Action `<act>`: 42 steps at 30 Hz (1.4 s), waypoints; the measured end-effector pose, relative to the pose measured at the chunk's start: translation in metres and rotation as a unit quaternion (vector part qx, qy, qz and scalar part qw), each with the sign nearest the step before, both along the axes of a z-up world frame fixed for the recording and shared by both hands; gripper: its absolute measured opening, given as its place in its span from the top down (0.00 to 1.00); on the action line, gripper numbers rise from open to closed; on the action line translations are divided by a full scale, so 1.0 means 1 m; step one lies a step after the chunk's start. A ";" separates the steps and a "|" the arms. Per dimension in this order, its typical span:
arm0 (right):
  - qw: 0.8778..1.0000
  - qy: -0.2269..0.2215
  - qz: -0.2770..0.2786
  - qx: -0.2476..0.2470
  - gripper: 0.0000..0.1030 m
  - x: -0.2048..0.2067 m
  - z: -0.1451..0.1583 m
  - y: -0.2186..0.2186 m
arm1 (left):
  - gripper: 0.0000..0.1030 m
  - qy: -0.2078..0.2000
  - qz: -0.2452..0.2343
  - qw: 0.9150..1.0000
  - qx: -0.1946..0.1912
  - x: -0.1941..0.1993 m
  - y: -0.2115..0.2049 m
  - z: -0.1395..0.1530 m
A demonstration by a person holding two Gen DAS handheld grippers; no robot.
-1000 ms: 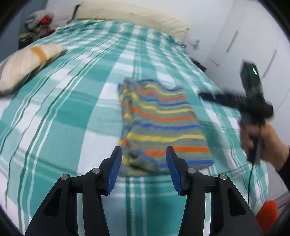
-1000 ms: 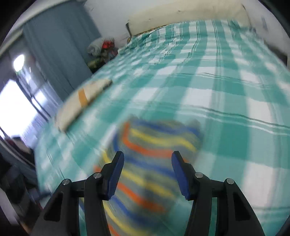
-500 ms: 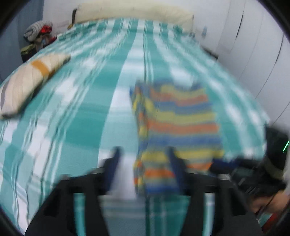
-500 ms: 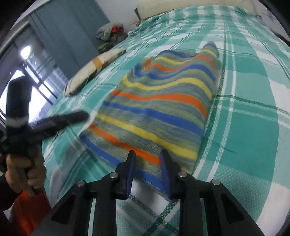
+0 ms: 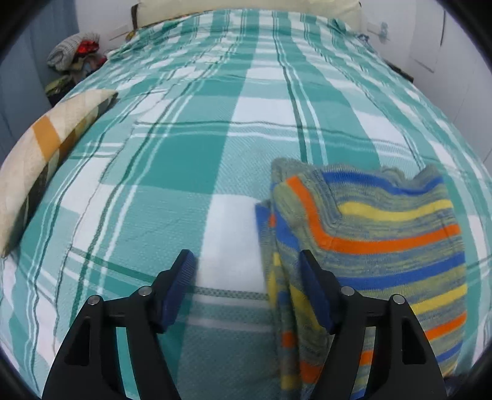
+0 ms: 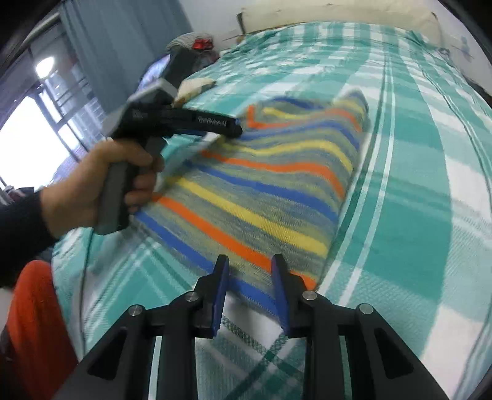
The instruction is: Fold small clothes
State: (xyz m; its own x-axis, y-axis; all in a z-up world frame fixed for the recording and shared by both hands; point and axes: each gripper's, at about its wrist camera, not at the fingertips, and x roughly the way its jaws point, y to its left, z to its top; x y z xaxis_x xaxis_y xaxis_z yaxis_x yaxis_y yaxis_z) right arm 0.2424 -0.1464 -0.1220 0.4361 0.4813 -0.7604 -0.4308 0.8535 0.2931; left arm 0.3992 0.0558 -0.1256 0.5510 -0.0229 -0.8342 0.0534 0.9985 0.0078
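Tongs first: the right gripper has its blue pads set narrowly apart over the near hem of the striped garment; whether they pinch it cannot be told. The left gripper, whose jaws have just been closing a little, stands wide apart, the garment's left edge between the pads, unpressed. The garment lies folded on the checked bedspread. At ten o'clock a pillow; at twelve, the headboard cushion.

left wrist: close, downward | right wrist: close, downward | shared: striped garment
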 end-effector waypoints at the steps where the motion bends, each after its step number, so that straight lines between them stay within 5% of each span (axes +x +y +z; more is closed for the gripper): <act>1: 1.000 -0.007 0.002 0.003 0.72 0.004 0.009 -0.004 | 0.30 -0.002 -0.002 1.000 -0.004 -0.002 0.004 0.002; 6: 0.999 -0.017 -0.014 0.034 0.72 0.080 0.042 -0.020 | 0.29 0.006 -0.009 1.000 -0.013 -0.002 0.011 0.005; 10: 0.992 0.102 -0.047 0.048 0.71 0.143 -0.010 -0.017 | 0.28 0.013 -0.007 0.999 -0.028 -0.007 0.016 0.014; 12: 0.992 0.104 -0.056 0.035 0.72 0.147 -0.021 -0.010 | 0.28 0.008 -0.011 0.999 -0.034 -0.019 0.022 0.023; 16: 0.997 0.048 -0.048 0.033 0.72 0.117 0.022 -0.004 | 0.15 -0.011 -0.056 0.996 -0.072 -0.070 0.027 0.046; 19: 0.999 0.004 -0.027 0.034 0.72 0.070 0.050 0.000 | 0.12 -0.009 -0.098 0.993 -0.061 -0.108 0.015 0.037; 23: 0.999 0.033 -0.020 0.031 0.70 0.017 0.014 0.010 | 0.12 0.036 -0.092 0.995 -0.009 -0.132 0.011 -0.007; 25: 0.997 0.074 -0.021 -0.004 0.70 0.002 -0.024 0.016 | 0.12 0.032 -0.078 0.996 -0.024 -0.144 0.019 -0.007; 28: 0.998 0.036 -0.039 -0.015 0.68 -0.019 -0.011 0.015 | 0.13 0.023 -0.058 0.997 -0.047 -0.167 0.027 0.012; 30: 0.998 0.020 -0.061 0.007 0.31 -0.037 0.006 0.008 | 0.09 0.019 -0.053 0.997 -0.049 -0.184 0.027 0.020; 32: 0.997 0.001 -0.082 0.008 0.17 -0.052 0.014 0.002 | 0.07 0.012 -0.047 0.998 -0.038 -0.200 0.024 0.025; 39: 0.994 0.013 -0.109 0.004 0.17 -0.101 0.012 -0.009 | 0.06 0.017 -0.052 0.998 -0.031 -0.222 0.015 0.026; 42: 0.993 0.022 -0.115 0.017 0.17 -0.107 0.011 -0.020 | 0.06 0.016 -0.055 0.996 -0.066 -0.218 0.019 0.035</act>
State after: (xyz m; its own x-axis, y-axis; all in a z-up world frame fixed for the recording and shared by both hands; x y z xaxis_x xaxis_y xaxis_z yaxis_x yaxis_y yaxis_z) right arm 0.1358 -0.1667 -0.1107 0.5045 0.3990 -0.7657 -0.2126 0.9169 0.3377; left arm 0.1817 0.0748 -0.0910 0.5118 -0.1916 -0.8374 0.1605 0.9790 -0.1259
